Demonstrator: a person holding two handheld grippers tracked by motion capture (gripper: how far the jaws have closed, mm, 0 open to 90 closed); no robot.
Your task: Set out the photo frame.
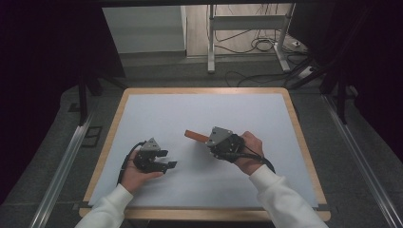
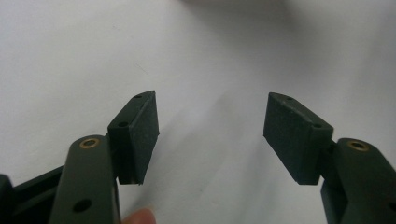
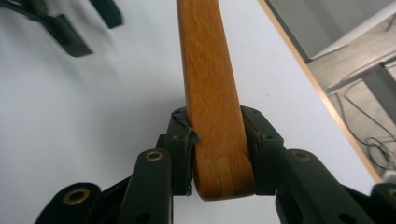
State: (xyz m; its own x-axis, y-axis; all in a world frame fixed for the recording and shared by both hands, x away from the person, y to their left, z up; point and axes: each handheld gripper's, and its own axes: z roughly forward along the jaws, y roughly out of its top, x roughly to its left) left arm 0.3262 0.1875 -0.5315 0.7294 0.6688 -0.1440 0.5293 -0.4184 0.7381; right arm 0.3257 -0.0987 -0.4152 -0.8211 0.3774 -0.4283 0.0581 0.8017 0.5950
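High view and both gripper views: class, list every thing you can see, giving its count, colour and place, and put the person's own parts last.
Wooden stick: one, orange-brown, clamped at its rounded end in the right tool, reaching out over the mat.
Mat: one, white, covering the table.
Table: one, light wood rim, centre.
Metal stand: one, white, on the floor behind the table.
Cables: several, black, floor behind.
Left tool: one, black, jaws apart, nothing between.
Right tool: one, black, gripping the stick.
Sleeves: two, white, bottom edge.
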